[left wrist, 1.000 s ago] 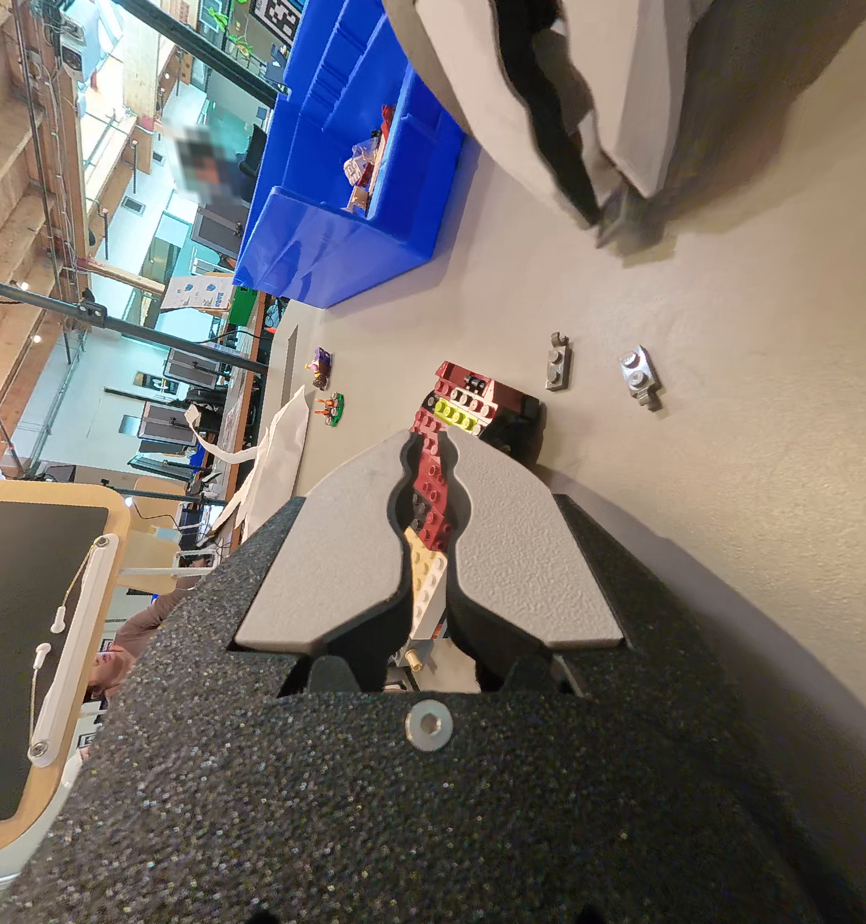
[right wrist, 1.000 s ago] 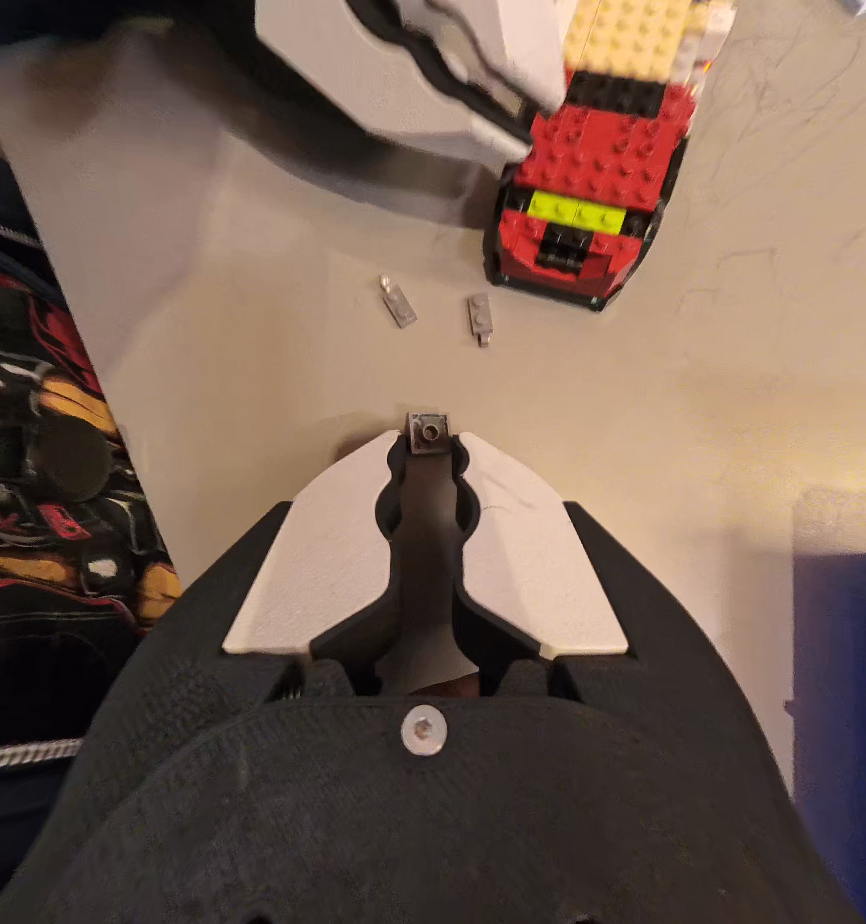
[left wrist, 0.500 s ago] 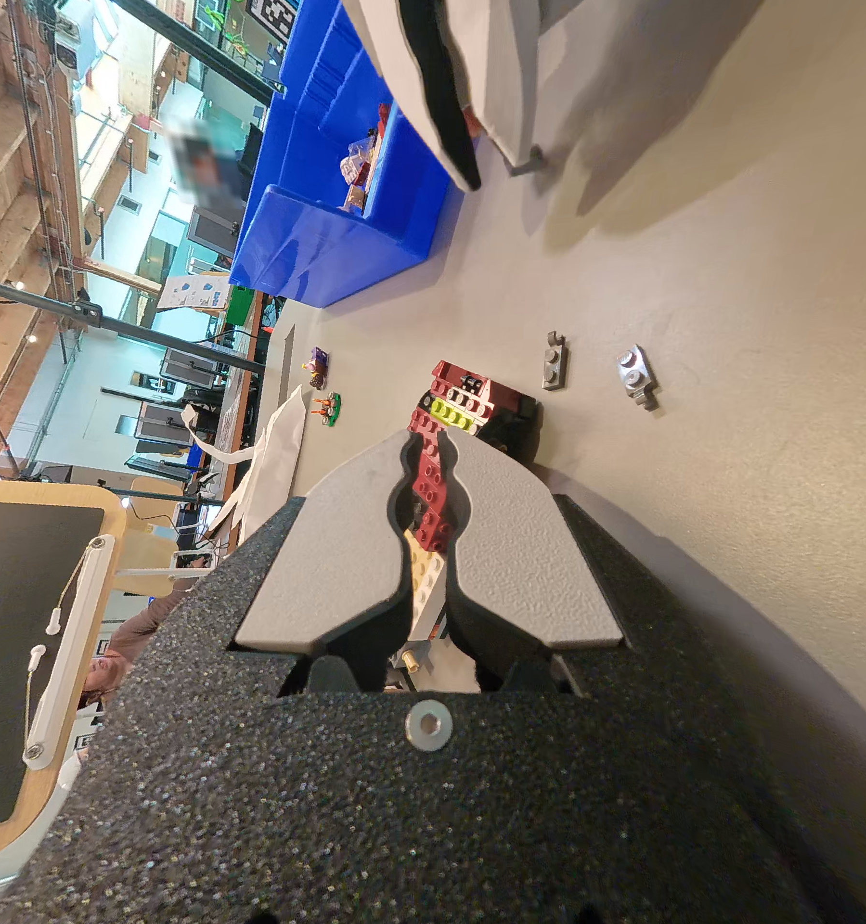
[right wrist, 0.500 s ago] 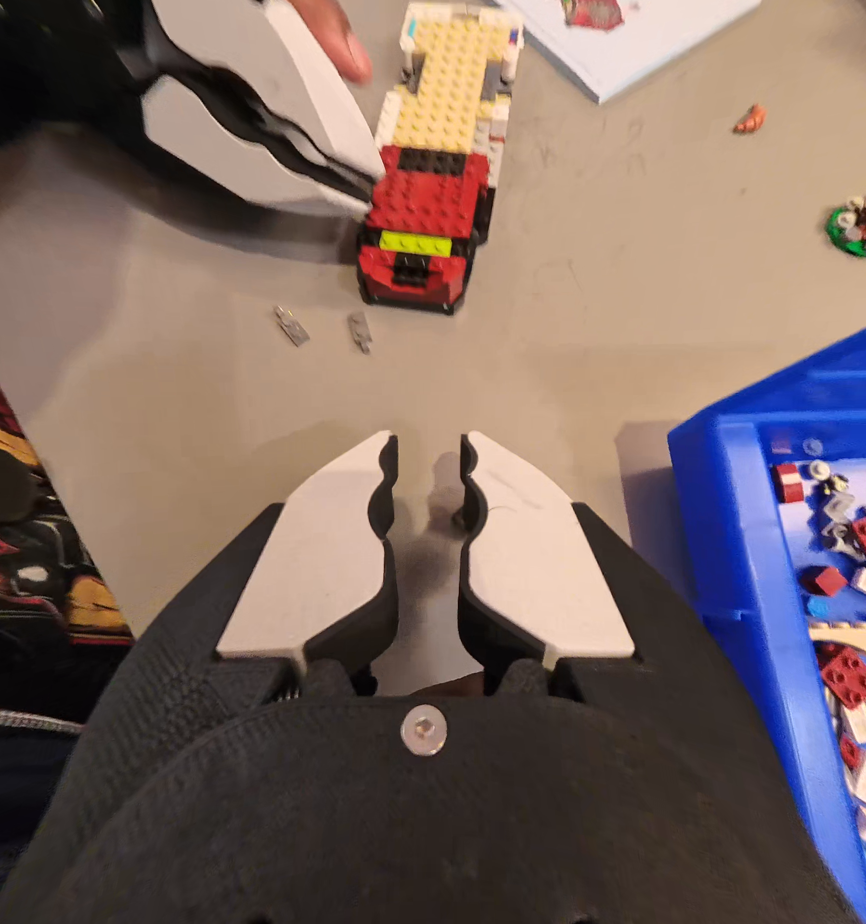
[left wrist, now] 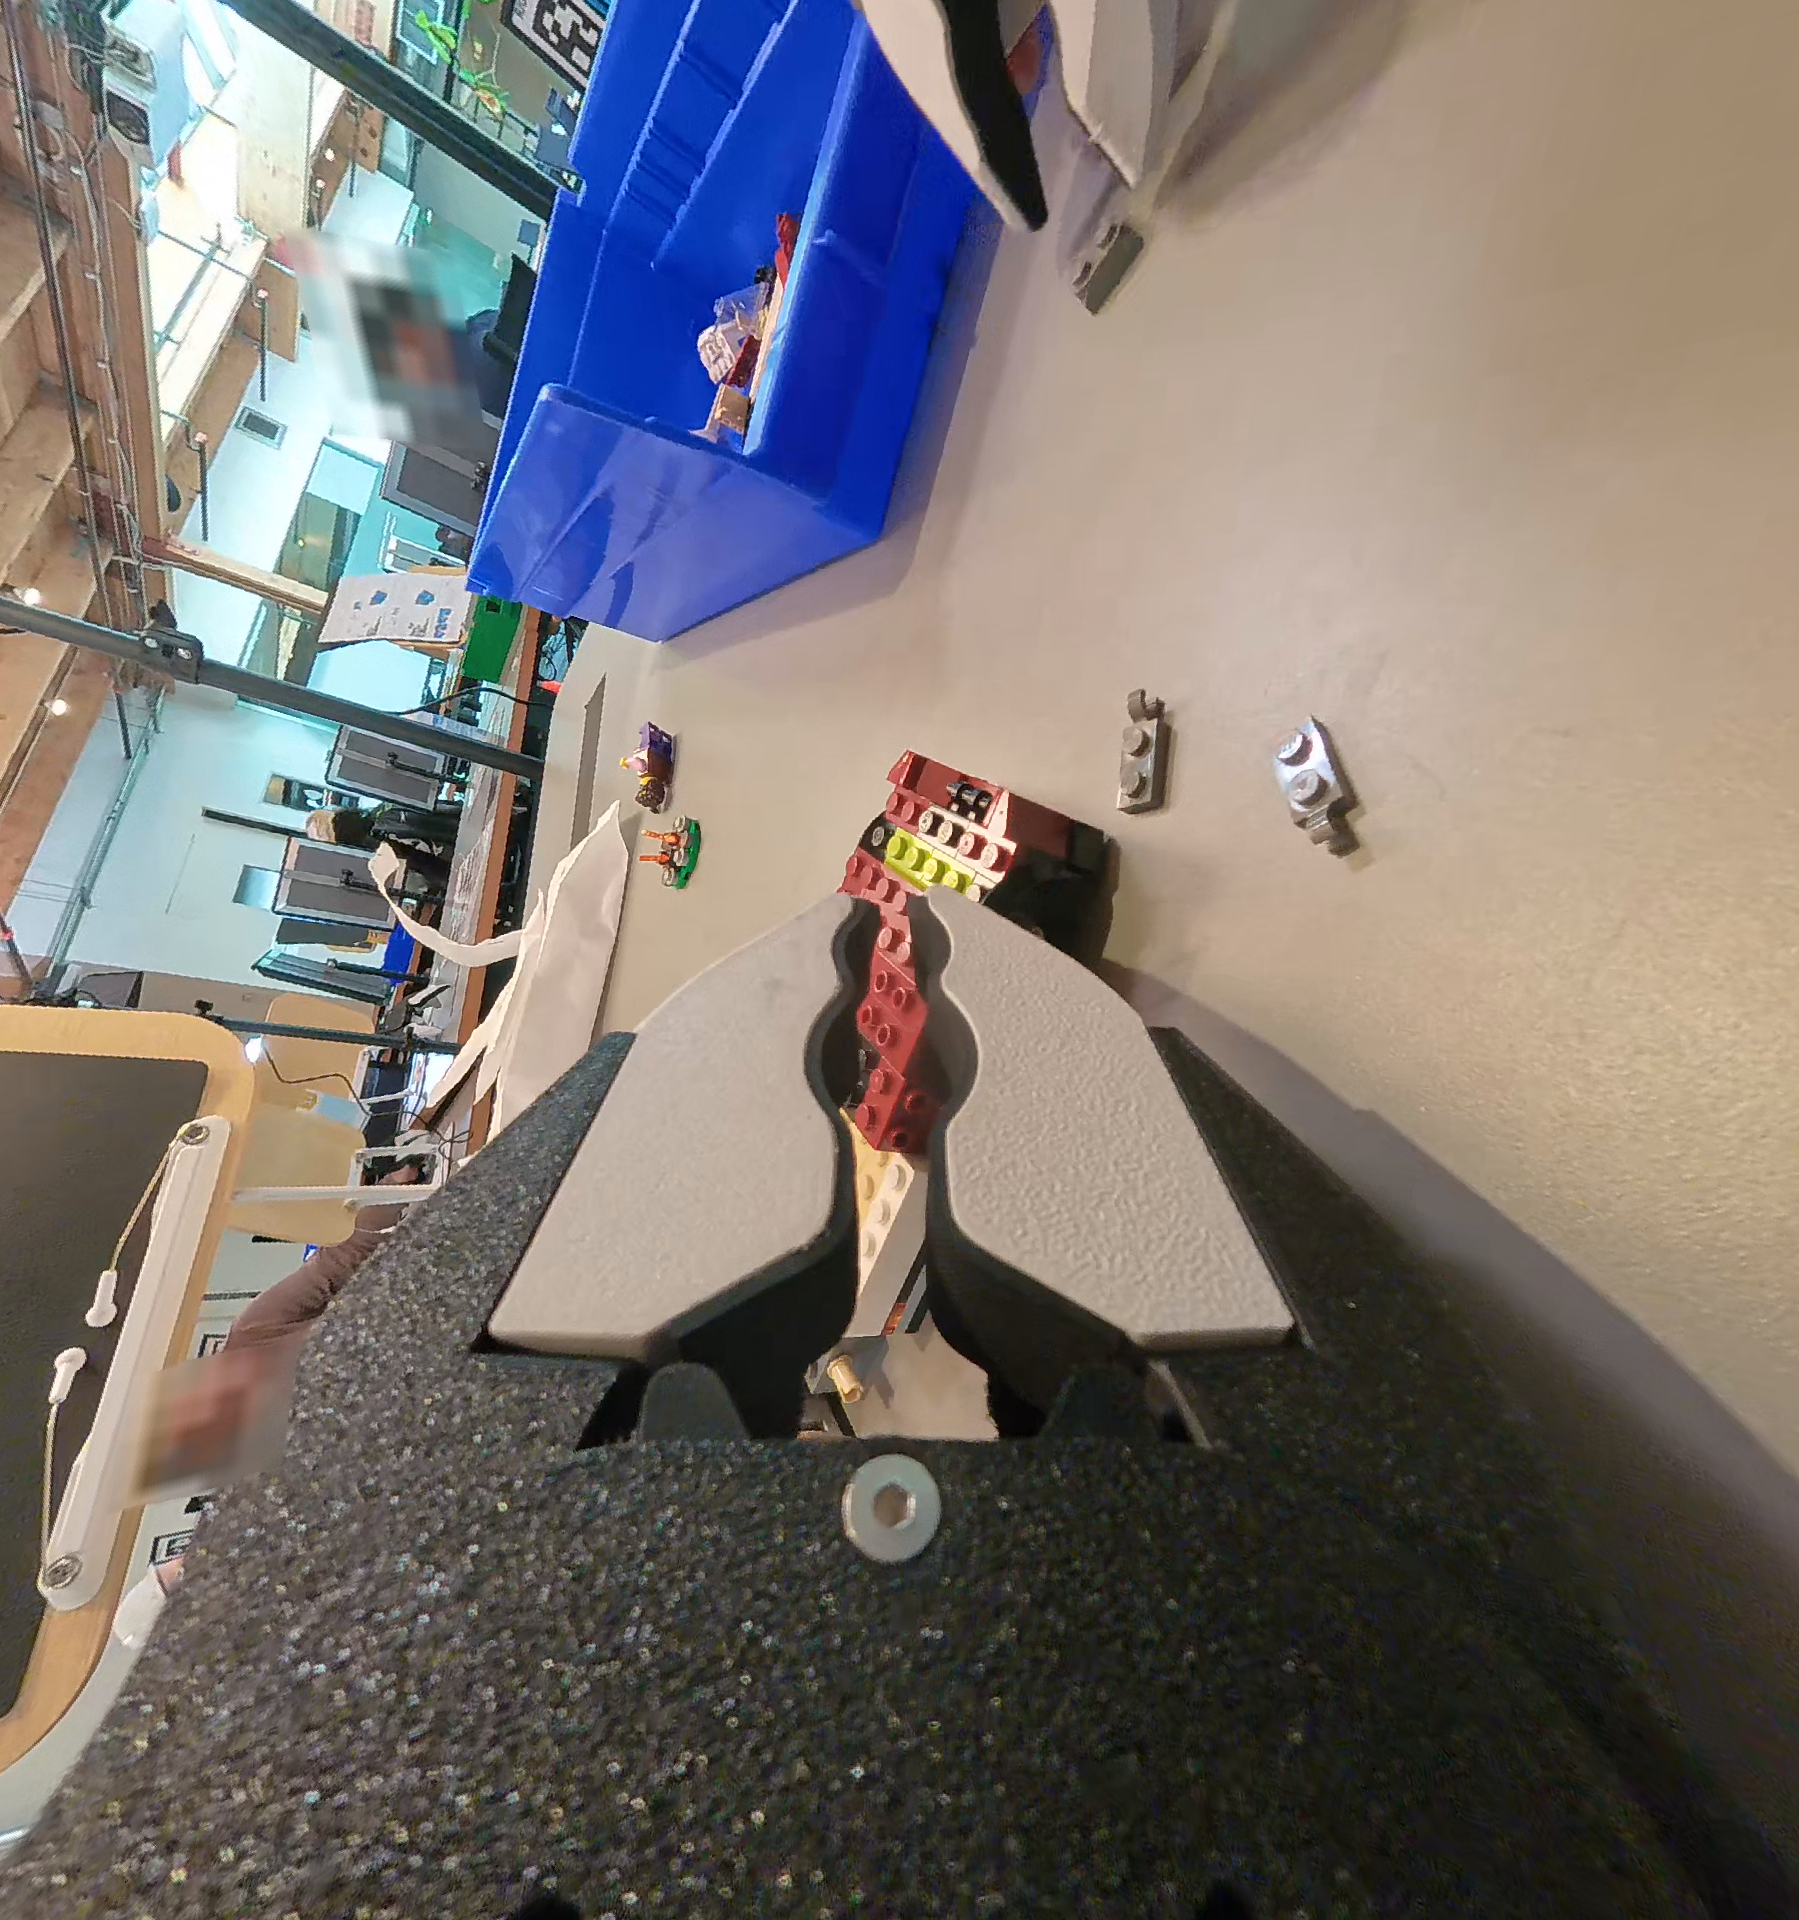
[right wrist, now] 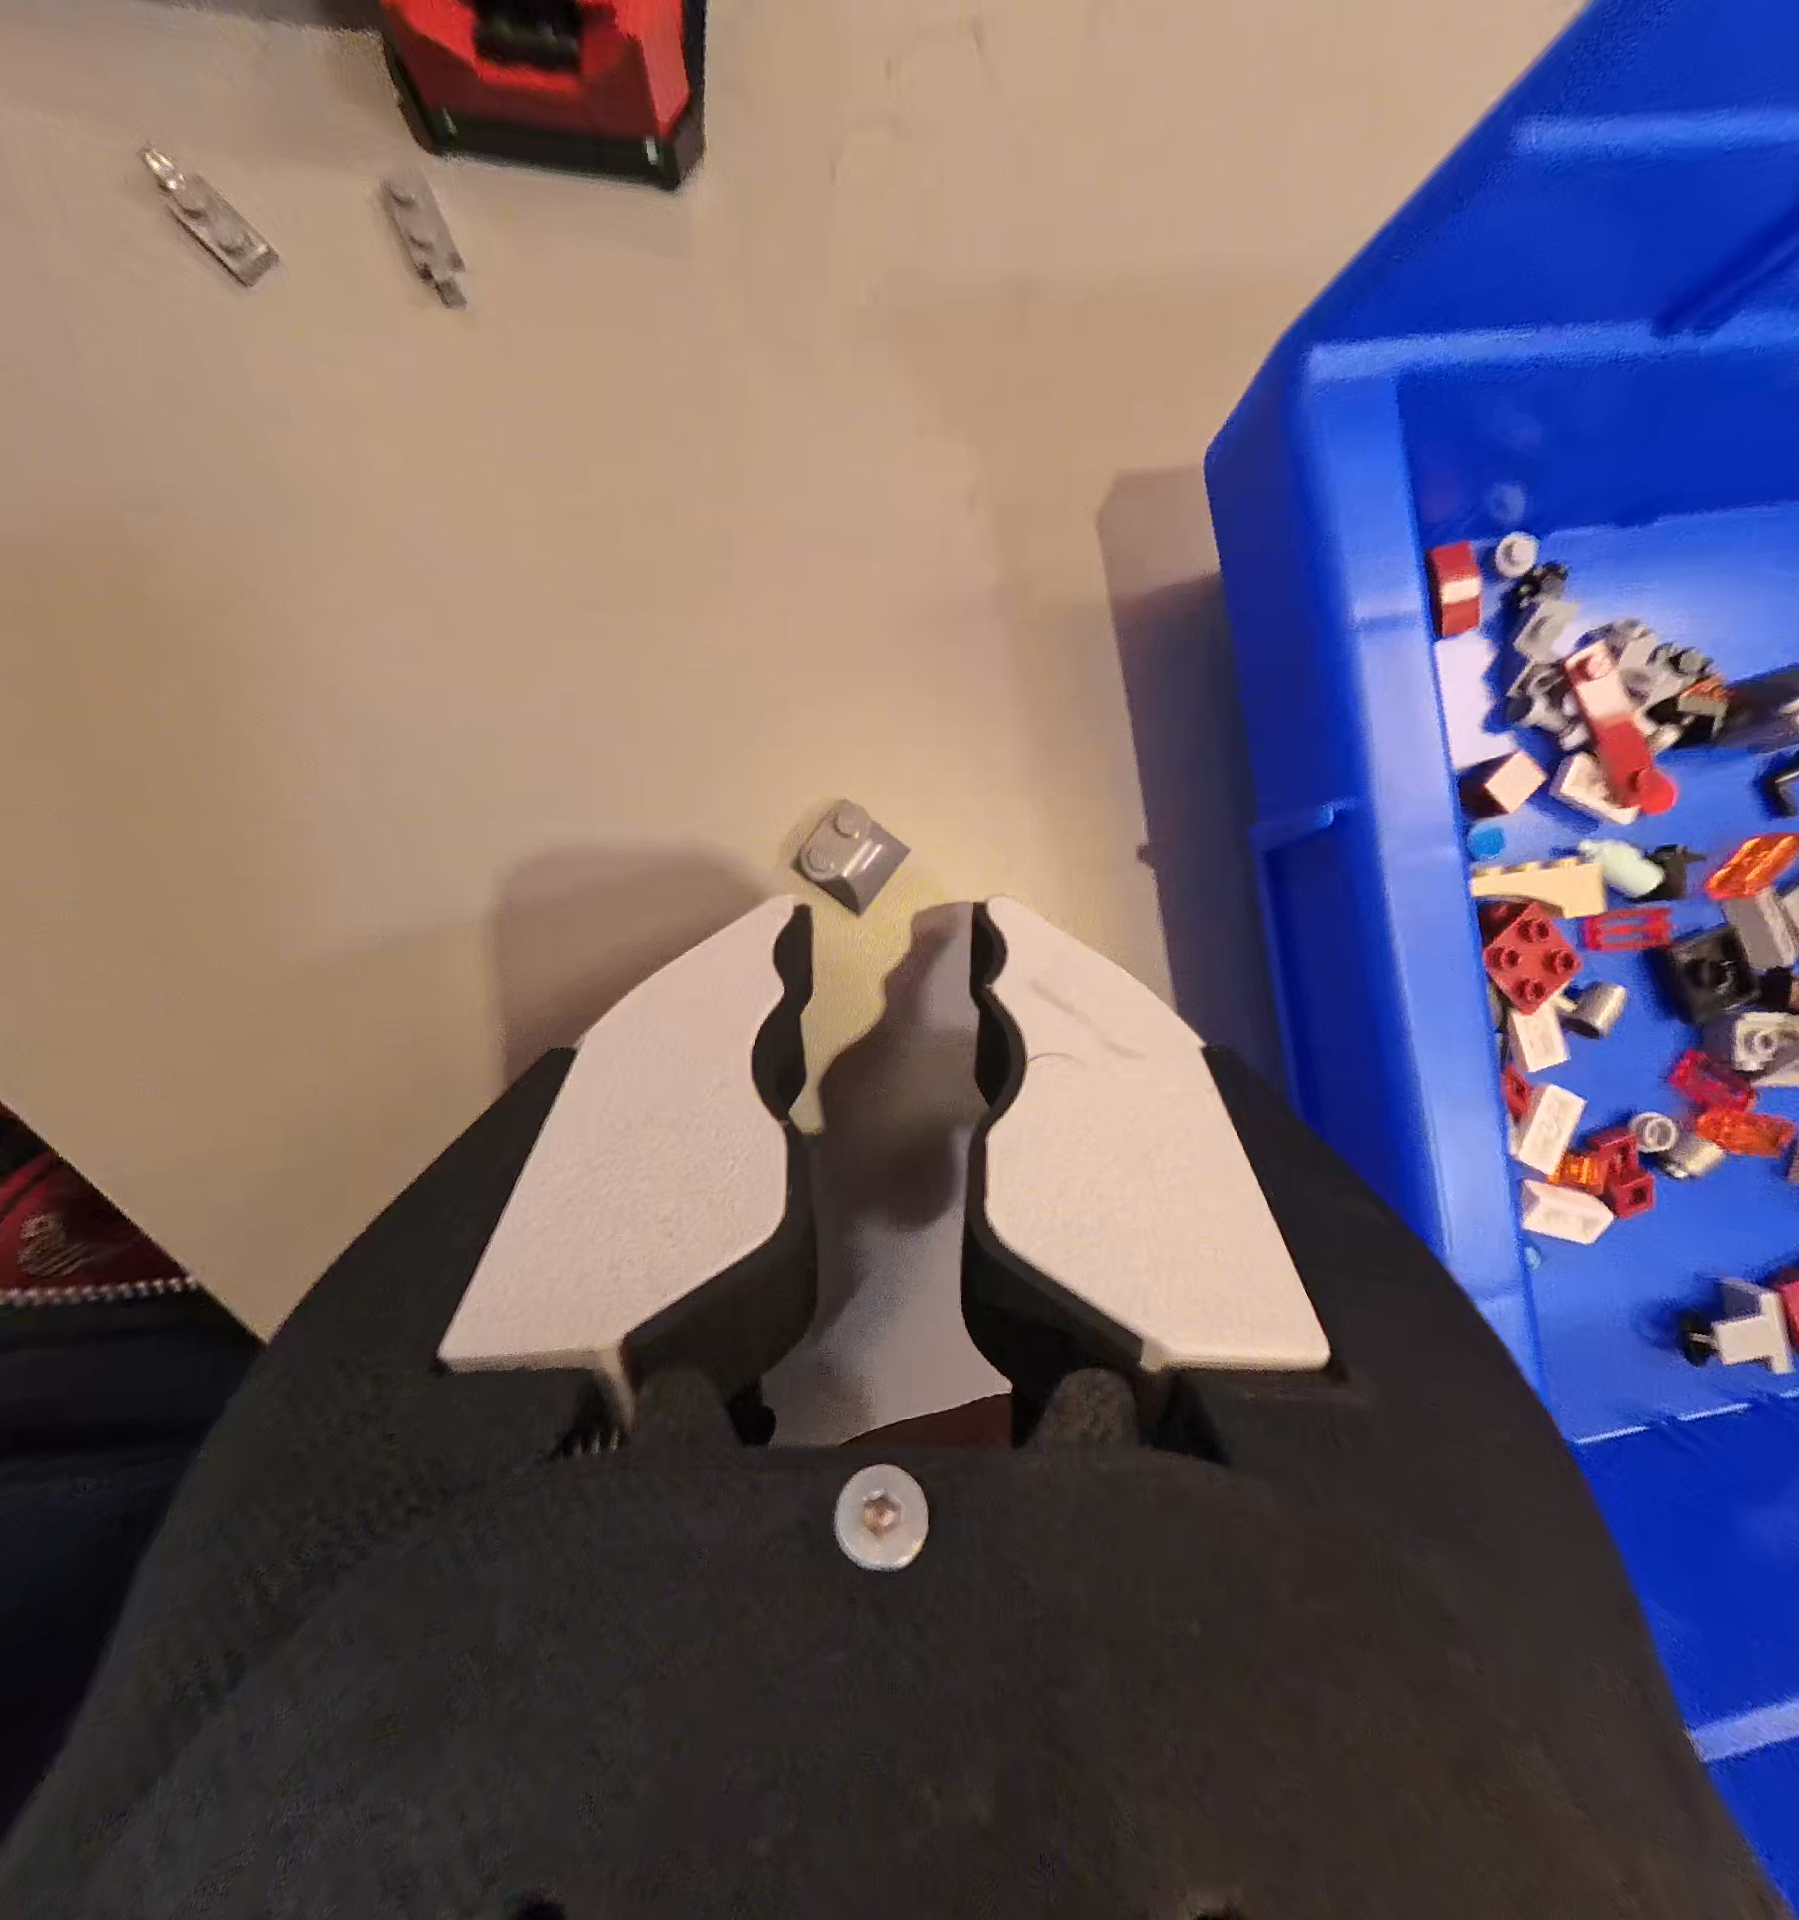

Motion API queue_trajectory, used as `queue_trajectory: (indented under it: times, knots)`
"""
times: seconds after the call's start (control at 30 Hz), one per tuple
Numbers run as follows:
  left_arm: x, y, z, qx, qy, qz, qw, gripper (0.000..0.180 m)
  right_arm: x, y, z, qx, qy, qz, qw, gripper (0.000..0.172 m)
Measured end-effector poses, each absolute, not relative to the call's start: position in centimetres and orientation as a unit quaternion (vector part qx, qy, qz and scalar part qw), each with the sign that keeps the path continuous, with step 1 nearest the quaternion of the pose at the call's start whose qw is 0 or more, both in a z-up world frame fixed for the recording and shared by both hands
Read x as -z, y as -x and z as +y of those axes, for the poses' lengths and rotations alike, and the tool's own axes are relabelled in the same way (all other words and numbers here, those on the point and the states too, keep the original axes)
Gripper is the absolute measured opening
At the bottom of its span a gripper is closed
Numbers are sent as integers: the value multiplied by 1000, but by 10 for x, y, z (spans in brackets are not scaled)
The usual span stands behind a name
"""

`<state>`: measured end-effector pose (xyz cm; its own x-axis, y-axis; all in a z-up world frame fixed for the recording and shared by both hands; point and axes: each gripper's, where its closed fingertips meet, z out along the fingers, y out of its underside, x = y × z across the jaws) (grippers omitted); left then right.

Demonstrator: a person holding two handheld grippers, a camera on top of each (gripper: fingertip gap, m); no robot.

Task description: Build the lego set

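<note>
Both grippers [left wrist: 890,914] [right wrist: 887,914] seemingly angled tableward.

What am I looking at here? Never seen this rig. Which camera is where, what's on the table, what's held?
No robot arm: a person holds a two-finger gripper in each hand, and each carries a wide-angle camera looking along its fingers.

Left wrist view: the left gripper is closed on a toy brick car, red with a lime strip, which rests on the grey table. Two small grey hinge plates lie beside it, with a blue bin farther off.

Right wrist view: the right gripper is open and holds nothing. A small grey sloped brick lies on the table just past its fingertips. To its right, the blue bin holds loose bricks.
</note>
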<state>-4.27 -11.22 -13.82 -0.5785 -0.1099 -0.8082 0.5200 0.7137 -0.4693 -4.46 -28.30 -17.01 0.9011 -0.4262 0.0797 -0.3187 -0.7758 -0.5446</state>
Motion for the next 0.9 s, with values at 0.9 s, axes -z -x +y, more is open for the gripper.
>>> queue_trajectory:
  times: [0.9]
  knots:
    - [139, 41, -110, 355, -121, 815, 442, 7, 172, 55, -227, 32, 931, 118, 343, 17]
